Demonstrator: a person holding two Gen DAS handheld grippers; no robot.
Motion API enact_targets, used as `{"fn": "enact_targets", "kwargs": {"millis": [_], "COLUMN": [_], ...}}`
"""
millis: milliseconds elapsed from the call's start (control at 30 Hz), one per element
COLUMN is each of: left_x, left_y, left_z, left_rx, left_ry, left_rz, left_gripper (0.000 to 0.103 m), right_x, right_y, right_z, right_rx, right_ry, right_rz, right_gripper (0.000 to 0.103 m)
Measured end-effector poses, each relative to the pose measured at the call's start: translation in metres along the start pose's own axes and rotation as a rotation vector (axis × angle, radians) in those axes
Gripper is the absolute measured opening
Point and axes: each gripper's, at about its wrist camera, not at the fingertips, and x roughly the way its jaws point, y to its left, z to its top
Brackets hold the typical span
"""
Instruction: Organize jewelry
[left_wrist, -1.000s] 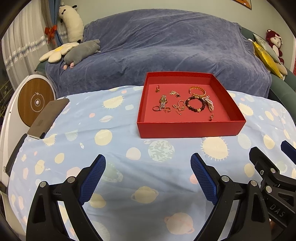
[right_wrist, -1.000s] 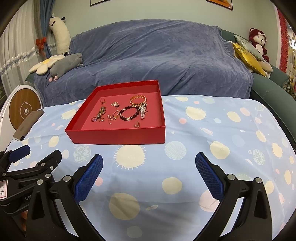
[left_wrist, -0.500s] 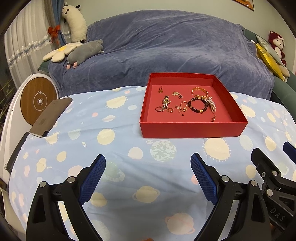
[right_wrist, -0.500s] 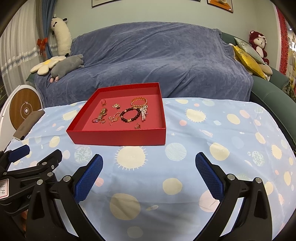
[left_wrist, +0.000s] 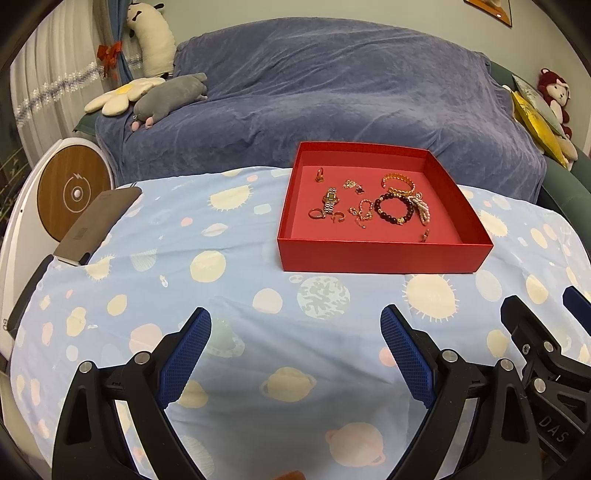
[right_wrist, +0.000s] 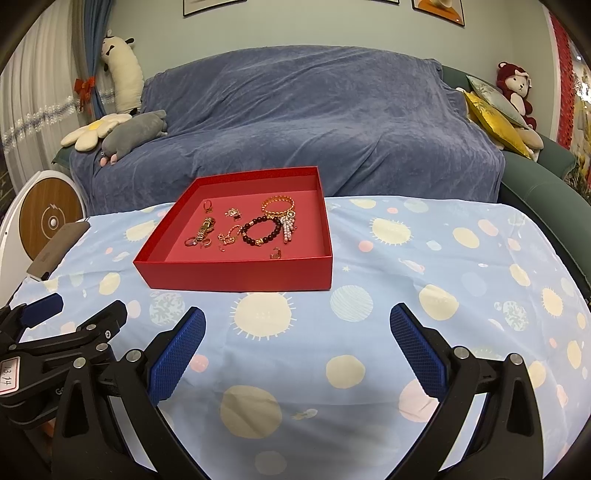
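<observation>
A shallow red box (left_wrist: 380, 254) (right_wrist: 236, 275) sits on the blue patterned tablecloth, with jewelry lying loose on its floor. Inside are a gold watch (left_wrist: 330, 199) (right_wrist: 205, 228), a dark bead bracelet (left_wrist: 393, 209) (right_wrist: 261, 231), a gold bangle (left_wrist: 398, 183) (right_wrist: 278, 206), a pearl piece (left_wrist: 422, 209) (right_wrist: 289, 229), rings and small chains. My left gripper (left_wrist: 295, 354) hangs open over the cloth, well short of the box. My right gripper (right_wrist: 297, 350) is open too, also nearer than the box. Neither holds anything.
A blue-covered sofa (left_wrist: 332, 92) stands behind the table with plush toys (left_wrist: 166, 99) and yellow cushions (right_wrist: 491, 122). A brown flat case (left_wrist: 96, 225) lies at the table's left edge. A round white and wood device (left_wrist: 74, 192) is beyond that edge.
Both wrist views have risen and tilted back slightly, so the box sits a little lower and farther in frame. Both grippers stay open; the jewelry has not moved.
</observation>
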Motion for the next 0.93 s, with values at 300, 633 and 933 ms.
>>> {"fn": "enact_targets", "kwargs": {"millis": [300, 633, 933], "left_x": [-0.0044, -0.0061, -0.0066], "left_y": [-0.0010, 0.0017, 0.0023], "left_z": [-0.0026, -0.0036, -0.0030], "left_rx": [0.015, 0.000, -0.005], "left_ry": [-0.033, -0.050, -0.055], "left_rz": [0.025, 0.041, 0.043], "left_gripper": [0.091, 0.091, 0.091], "right_x": [-0.0006, -0.0004, 0.0012], "right_y": [0.0017, 0.0041, 0.0038], "right_z": [-0.0006, -0.0034, -0.0043], "right_rx": [-0.005, -0.016, -0.009], "right_ry": [0.002, -0.001, 0.000], "right_rz": [0.000, -0.004, -0.004], "right_gripper": [0.098, 0.098, 0.098]}}
